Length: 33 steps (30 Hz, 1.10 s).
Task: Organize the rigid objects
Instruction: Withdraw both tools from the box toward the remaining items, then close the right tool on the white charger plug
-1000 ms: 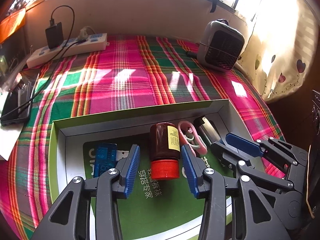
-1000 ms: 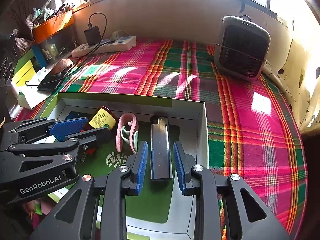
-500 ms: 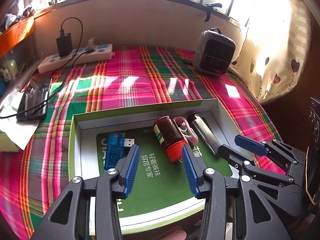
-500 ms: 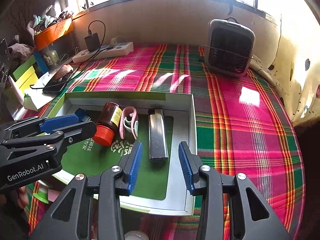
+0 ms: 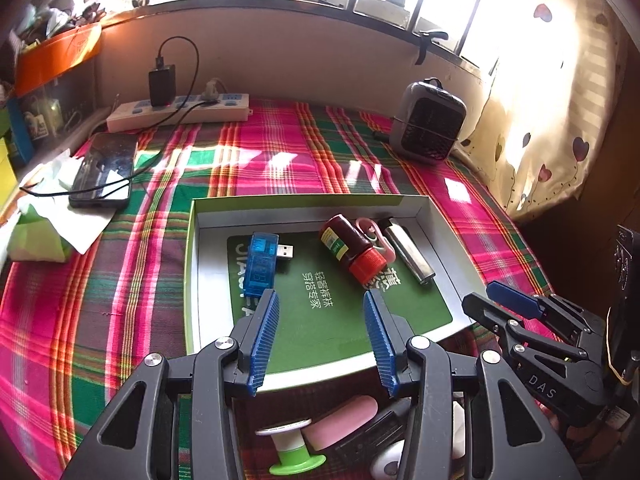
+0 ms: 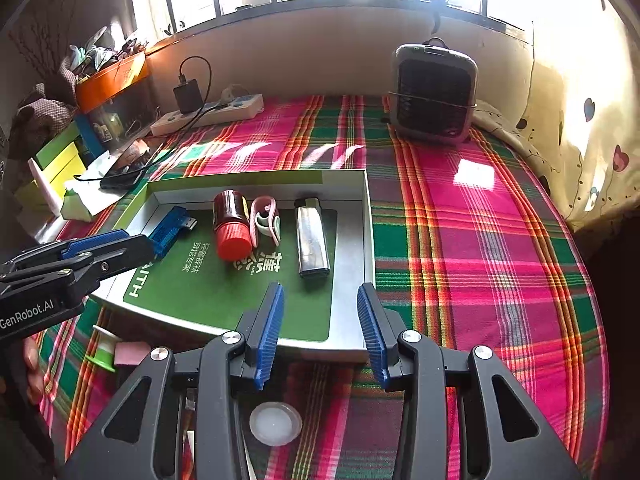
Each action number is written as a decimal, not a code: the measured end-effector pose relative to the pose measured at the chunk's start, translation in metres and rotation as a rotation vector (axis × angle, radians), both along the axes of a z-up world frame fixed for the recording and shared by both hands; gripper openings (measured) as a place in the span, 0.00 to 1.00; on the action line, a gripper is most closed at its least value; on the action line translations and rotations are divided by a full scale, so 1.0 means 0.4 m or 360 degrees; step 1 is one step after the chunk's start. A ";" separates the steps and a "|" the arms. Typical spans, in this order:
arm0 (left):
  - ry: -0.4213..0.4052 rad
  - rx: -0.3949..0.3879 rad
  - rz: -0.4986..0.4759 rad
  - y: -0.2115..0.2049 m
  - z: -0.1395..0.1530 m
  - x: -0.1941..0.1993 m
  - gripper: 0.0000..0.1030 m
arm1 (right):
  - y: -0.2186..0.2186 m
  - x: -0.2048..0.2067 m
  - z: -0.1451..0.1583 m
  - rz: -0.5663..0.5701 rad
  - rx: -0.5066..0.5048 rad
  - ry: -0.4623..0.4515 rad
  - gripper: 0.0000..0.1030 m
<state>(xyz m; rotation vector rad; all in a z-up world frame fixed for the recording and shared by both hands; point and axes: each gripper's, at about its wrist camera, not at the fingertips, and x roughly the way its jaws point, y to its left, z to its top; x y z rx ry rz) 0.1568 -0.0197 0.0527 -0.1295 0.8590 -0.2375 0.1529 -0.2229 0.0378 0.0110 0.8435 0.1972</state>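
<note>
A shallow box lid with a green card inside lies on the plaid cloth. In it lie a blue USB tester, a brown bottle with a red cap, a pink clip and a silver lighter. My left gripper is open and empty above the lid's near edge. My right gripper is open and empty at the lid's near right corner.
Near me on the cloth lie a green-and-white spool, a pink block and a white round cap. A small heater, a power strip and a phone sit farther back.
Both grippers have pulled back and up from the lid, empty. The bottle and lighter stay in the lid. The loose items near me have come into view.
</note>
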 end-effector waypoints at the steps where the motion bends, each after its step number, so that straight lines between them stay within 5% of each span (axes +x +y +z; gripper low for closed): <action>1: -0.0016 -0.0001 0.0004 0.007 0.004 -0.009 0.42 | -0.005 -0.008 0.002 -0.0003 0.0010 -0.0004 0.38; 10: -0.0071 -0.0055 0.0092 0.083 0.022 -0.081 0.42 | -0.044 -0.089 0.019 -0.0039 0.0073 -0.0037 0.39; 33: 0.0031 -0.0135 0.0141 0.175 -0.059 -0.196 0.42 | 0.051 -0.231 -0.042 0.0301 0.0157 0.0037 0.39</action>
